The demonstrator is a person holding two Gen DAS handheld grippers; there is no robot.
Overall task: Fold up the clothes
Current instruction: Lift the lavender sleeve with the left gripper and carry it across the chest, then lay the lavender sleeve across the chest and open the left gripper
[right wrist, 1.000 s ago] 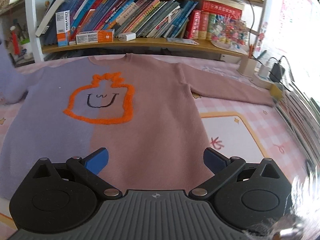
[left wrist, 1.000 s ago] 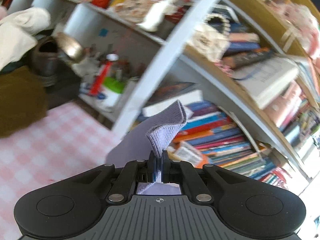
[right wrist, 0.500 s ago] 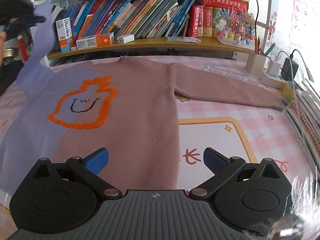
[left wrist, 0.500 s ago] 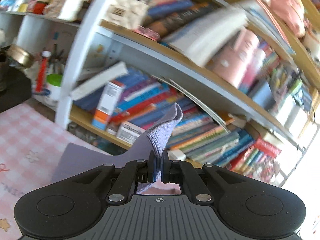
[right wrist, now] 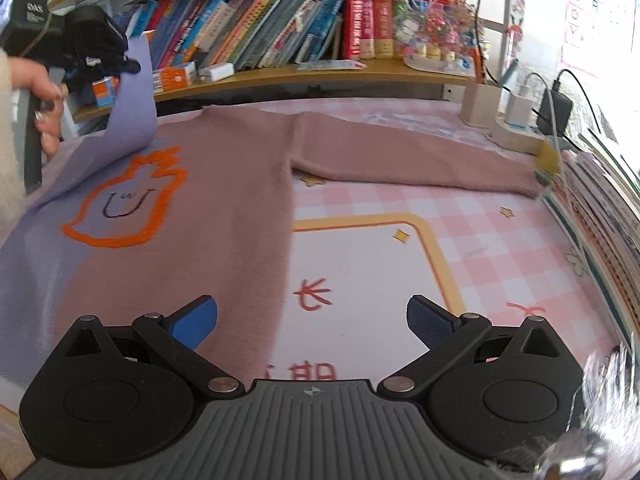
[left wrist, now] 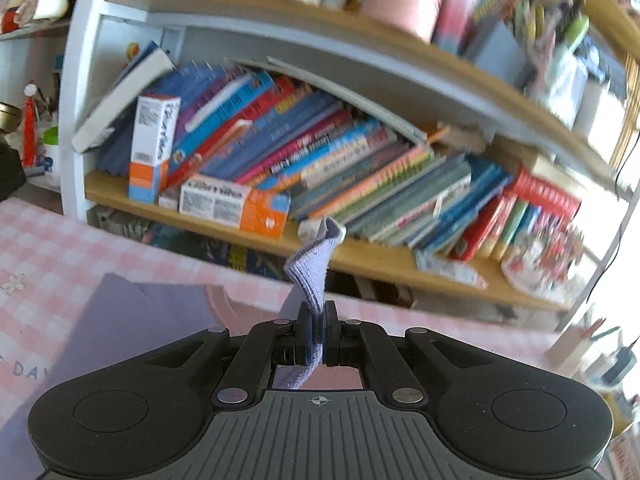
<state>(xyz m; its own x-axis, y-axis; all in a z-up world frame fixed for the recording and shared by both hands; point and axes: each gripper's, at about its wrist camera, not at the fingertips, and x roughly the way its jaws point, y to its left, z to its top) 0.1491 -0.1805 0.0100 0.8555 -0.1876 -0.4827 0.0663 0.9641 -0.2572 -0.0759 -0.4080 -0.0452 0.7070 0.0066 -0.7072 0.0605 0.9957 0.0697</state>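
Note:
A sweater (right wrist: 224, 204), half lilac and half dusty pink with an orange outlined figure, lies flat on the pink checked tablecloth (right wrist: 480, 248). Its pink sleeve (right wrist: 420, 160) stretches out to the right. My left gripper (left wrist: 317, 334) is shut on the ribbed cuff of the lilac sleeve (left wrist: 316, 268). In the right wrist view the left gripper (right wrist: 100, 56) holds that lilac sleeve (right wrist: 134, 112) lifted above the sweater's left shoulder. My right gripper (right wrist: 312, 322) is open, low over the sweater's bottom hem, with nothing between its blue pads (right wrist: 196, 320).
A bookshelf (right wrist: 280, 40) full of leaning books runs along the far table edge. A charger and power strip (right wrist: 524, 120) sit at the back right. Stacked books (right wrist: 600, 208) line the right edge. A hand (right wrist: 40, 100) grips the left tool.
The left gripper has carried the lilac sleeve up and rightward over the sweater. The right gripper has shifted right along the hem, still open.

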